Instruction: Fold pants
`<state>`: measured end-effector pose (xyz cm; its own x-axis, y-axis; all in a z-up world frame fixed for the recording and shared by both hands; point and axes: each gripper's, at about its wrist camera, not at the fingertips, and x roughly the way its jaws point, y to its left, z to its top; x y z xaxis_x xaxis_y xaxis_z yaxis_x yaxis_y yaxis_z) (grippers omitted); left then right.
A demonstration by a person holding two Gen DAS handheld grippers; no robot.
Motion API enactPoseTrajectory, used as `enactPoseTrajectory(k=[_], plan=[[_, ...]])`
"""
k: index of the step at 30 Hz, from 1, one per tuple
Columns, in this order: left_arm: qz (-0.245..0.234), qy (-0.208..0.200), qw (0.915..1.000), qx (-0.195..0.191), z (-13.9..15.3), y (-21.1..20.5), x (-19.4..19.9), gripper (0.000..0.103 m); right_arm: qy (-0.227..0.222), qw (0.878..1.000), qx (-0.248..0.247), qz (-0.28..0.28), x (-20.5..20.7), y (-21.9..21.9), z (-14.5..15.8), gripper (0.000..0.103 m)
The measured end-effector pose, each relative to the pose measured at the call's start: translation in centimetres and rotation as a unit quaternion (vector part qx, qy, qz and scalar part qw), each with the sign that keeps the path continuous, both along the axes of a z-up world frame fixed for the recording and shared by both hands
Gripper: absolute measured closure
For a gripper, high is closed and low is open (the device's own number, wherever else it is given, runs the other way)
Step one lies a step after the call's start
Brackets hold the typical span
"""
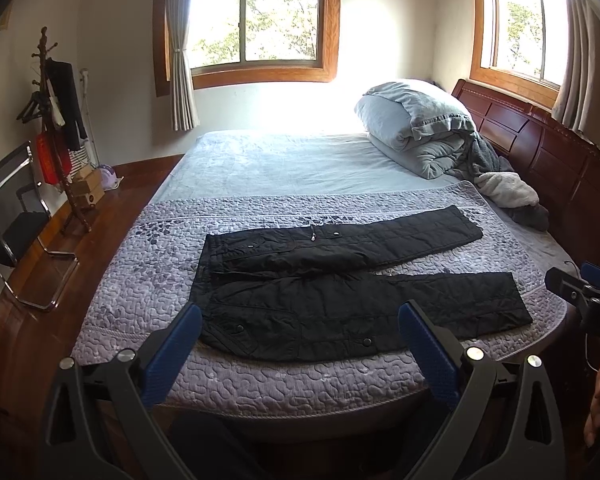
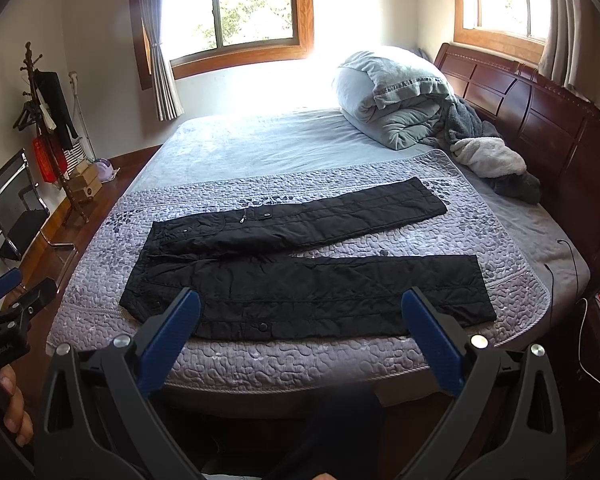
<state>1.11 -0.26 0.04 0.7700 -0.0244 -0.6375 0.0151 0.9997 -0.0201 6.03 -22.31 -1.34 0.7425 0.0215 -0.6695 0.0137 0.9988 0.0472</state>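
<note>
We hold the left gripper (image 1: 300, 322) and the right gripper (image 2: 300, 312) side by side at the near edge of the bed, each with its blue-padded fingers (image 1: 172, 354) spread wide and nothing between them. Just beyond the fingertips, the black quilted pants (image 1: 340, 280) lie flat and unfolded on the lilac pebble-stitched bedspread (image 1: 148, 280), waistband to the left, both legs running right with a narrow gap between them. Past the bedspread lies a pale blue sheet (image 1: 268, 160). At its far right a rolled grey-blue duvet (image 1: 416, 128) rests against the dark red wooden headboard (image 1: 540, 152). On the floor to the left stand a chrome-framed black chair (image 1: 16, 216) and a wooden coat stand (image 1: 56, 128).
</note>
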Motion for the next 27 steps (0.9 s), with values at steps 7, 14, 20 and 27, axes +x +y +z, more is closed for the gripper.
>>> enactPoseTrajectory(k=[7, 14, 20, 27], plan=[[0.002, 0.0, 1.0, -0.002, -0.24, 0.19, 0.13, 0.004, 0.002, 1.0, -0.002, 0.0, 0.12, 0.09, -0.06, 0.002], [0.002, -0.001, 1.0, -0.002, -0.28, 0.42, -0.04, 0.004, 0.004, 1.0, -0.004, 0.0, 0.23, 0.22, -0.24, 0.002], [0.004, -0.001, 1.0, -0.003, -0.3, 0.64, -0.2, 0.004, 0.004, 1.0, -0.003, 0.001, 0.19, 0.23, -0.3, 0.002], [0.004, -0.001, 1.0, -0.004, -0.23, 0.67, -0.11, 0.004, 0.006, 1.0, -0.003, 0.0, 0.22, 0.34, -0.46, 0.002]])
